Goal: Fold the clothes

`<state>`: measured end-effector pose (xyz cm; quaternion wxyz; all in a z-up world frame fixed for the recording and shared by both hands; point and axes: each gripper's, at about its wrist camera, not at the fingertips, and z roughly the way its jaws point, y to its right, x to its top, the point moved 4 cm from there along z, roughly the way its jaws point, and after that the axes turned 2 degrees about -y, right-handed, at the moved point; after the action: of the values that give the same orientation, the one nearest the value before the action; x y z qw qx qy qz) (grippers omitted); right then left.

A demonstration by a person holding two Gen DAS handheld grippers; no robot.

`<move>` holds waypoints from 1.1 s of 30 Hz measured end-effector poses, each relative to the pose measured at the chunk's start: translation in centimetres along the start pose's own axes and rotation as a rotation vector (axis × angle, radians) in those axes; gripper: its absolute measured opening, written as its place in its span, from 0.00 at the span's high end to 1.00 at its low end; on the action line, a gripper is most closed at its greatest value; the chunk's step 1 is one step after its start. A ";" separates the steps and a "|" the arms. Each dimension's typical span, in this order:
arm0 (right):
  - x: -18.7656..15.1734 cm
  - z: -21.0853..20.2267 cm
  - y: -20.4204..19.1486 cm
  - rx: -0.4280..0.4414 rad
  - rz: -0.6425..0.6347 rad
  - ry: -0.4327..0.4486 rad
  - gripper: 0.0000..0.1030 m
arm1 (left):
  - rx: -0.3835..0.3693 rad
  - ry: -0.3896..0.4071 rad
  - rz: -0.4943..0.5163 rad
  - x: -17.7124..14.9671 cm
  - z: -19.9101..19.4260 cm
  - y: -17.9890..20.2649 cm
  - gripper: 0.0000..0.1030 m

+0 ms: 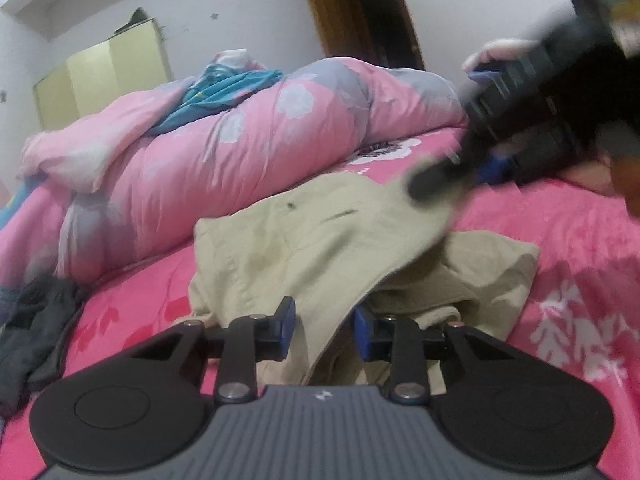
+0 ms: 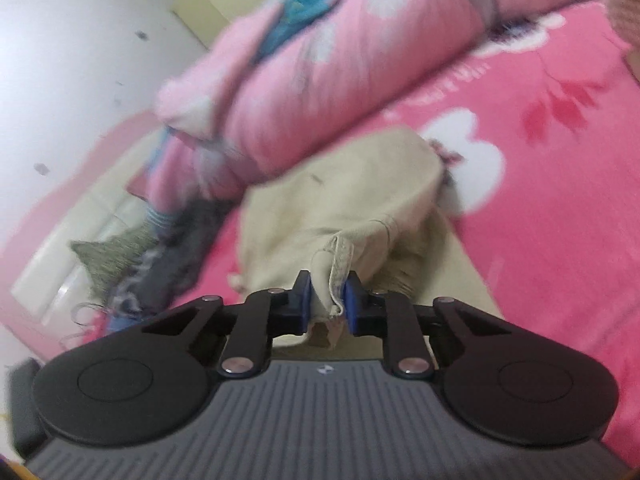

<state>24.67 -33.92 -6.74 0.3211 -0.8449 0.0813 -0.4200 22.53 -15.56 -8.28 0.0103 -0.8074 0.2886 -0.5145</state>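
Right tool (image 2: 327, 300) was pinching a thick hemmed edge of the beige garment (image 2: 340, 208), pads pressed onto the bunched cloth. Left tool (image 1: 323, 330) stood part-closed around a flap of the same garment (image 1: 320, 240); whether its pads actually bit, I couldn't tell. The garment lay crumpled on the pink bed cover (image 1: 560, 232), directly ahead of both tools. It looked soft, light and floppy, likely to sag unless held at two corners; the seamed hems looked the firmest places to take. Left of the left tool sat dark clothes (image 1: 36, 328), near enough to snag. Farther ahead, the rolled pink duvet (image 1: 240, 152) crowded the spreading room, a blue cloth (image 1: 224, 92) draped on top.
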 end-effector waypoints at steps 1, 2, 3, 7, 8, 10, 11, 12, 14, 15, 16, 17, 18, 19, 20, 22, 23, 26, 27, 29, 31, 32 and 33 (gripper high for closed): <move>0.5 0.1 -0.7 0.009 -0.014 0.005 0.85 | 0.007 -0.001 0.013 0.1 0.3 0.1 0.69; 1.1 0.2 -1.4 0.018 -0.030 0.009 0.85 | 0.005 -0.001 0.008 0.3 0.4 0.0 0.73; 1.5 0.2 -2.2 0.025 -0.048 0.016 0.86 | -0.001 0.002 -0.023 0.6 0.4 -0.4 0.78; 3.3 0.4 -5.2 0.065 -0.100 0.037 0.86 | 0.003 0.062 -0.185 1.7 -1.5 -3.6 0.92; 3.6 0.5 -6.3 0.078 -0.122 0.038 0.86 | 0.007 0.075 -0.223 1.8 -2.1 -4.6 0.93; 4.1 0.8 -8.9 0.106 -0.178 0.037 0.87 | 0.006 0.099 -0.313 1.7 -3.5 -6.8 0.94; 4.3 1.1 -10.3 0.122 -0.210 0.035 0.87 | 0.009 0.109 -0.349 1.6 -4.2 -7.7 0.94; 4.4 1.4 -11.7 0.138 -0.240 0.032 0.87 | 0.011 0.121 -0.387 1.3 -5.1 -8.9 0.95; 4.6 2.3 -15.1 0.177 -0.304 0.024 0.87 | 0.022 0.141 -0.451 0.8 -6.8 -11.0 0.95; 4.5 2.8 -16.8 0.201 -0.334 0.018 0.87 | 0.028 0.151 -0.479 0.4 -7.7 -12.1 0.95; 4.5 3.3 -18.5 0.226 -0.363 0.010 0.87 | 0.032 0.158 -0.507 0.1 -8.4 -13.0 0.95; 4.3 4.0 -20.1 0.248 -0.391 0.001 0.87 | 0.037 0.166 -0.537 -0.5 -9.3 -14.0 0.95; 4.0 4.8 -21.8 0.273 -0.417 -0.011 0.87 | 0.048 0.173 -0.570 -1.2 -10.2 -15.1 0.95; 3.7 5.6 -23.6 0.302 -0.441 -0.024 0.87 | 0.063 0.175 -0.604 -2.0 -10.9 -16.3 0.95; 3.4 6.5 -25.3 0.327 -0.463 -0.040 0.87 | 0.078 0.176 -0.639 -2.8 -11.6 -17.4 0.95; 2.2 8.7 -28.6 0.379 -0.503 -0.081 0.87 | 0.113 0.158 -0.716 -4.7 -12.4 -19.7 0.95; 1.4 10.1 -30.0 0.399 -0.520 -0.107 0.87 | 0.133 0.140 -0.748 -5.8 -12.6 -20.7 0.95; -1.9 15.3 -33.4 0.430 -0.552 -0.214 0.85 | 0.172 0.024 -0.823 -9.5 -11.6 -23.2 0.95; -3.1 17.1 -33.8 0.412 -0.557 -0.265 0.82 | 0.171 -0.012 -0.845 -10.6 -11.2 -23.9 0.94; -5.4 20.7 -34.0 0.358 -0.568 -0.375 0.75 | 0.171 -0.061 -0.877 -12.6 -10.4 -24.8 0.87; -7.4 23.7 -33.9 0.298 -0.567 -0.475 0.71 | 0.160 -0.101 -0.918 -14.1 -9.6 -25.4 0.75; -7.8 24.0 -33.5 0.277 -0.551 -0.500 0.70 | 0.155 -0.105 -0.934 -14.6 -9.6 -25.6 0.74; -7.8 23.6 -33.1 0.271 -0.526 -0.509 0.69 | 0.150 -0.107 -0.948 -15.2 -9.6 -25.8 0.74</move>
<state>33.36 6.31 -2.08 0.3211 -0.8639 -0.2767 -0.2719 21.60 15.83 -8.19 -0.1521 -0.8724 -0.1500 -0.4396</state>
